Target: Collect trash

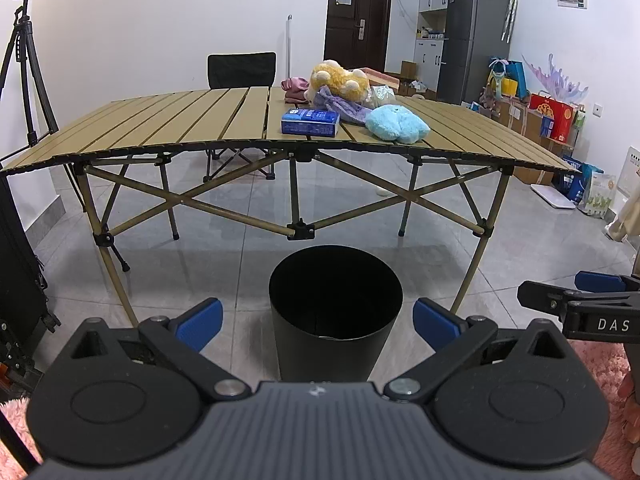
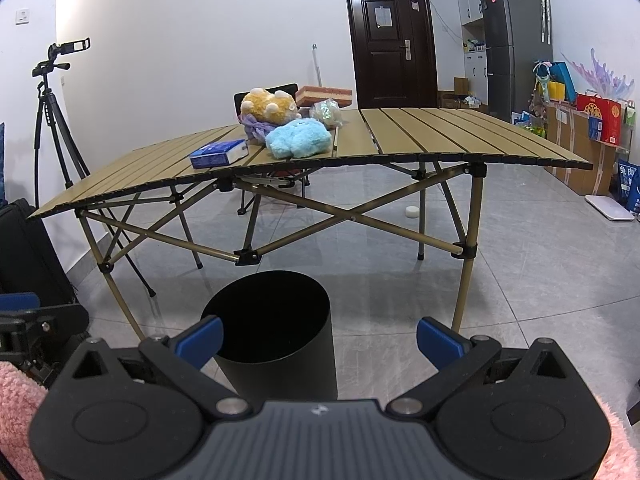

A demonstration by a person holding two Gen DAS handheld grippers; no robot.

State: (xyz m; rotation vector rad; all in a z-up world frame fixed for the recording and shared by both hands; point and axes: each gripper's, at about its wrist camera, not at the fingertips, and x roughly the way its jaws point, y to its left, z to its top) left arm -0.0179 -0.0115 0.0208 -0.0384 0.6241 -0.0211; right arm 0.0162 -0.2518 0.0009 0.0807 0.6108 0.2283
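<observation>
We held the left gripper [image 1: 318, 322] and the right gripper [image 2: 320, 340] low, fingers spread wide and gripping nothing. Just ahead stood a black bin [image 1: 335, 312] on the grey tile floor [image 2: 540, 280], before the folding table [image 1: 160, 128]. On the slats lay a blue tissue pack [image 1: 310, 122], then a blue plush [image 1: 398, 124] and a yellow plush [image 1: 340, 80]. Beyond them were a tripod [image 2: 52, 128], a dark door [image 2: 390, 44] and a fridge [image 1: 472, 36].
</observation>
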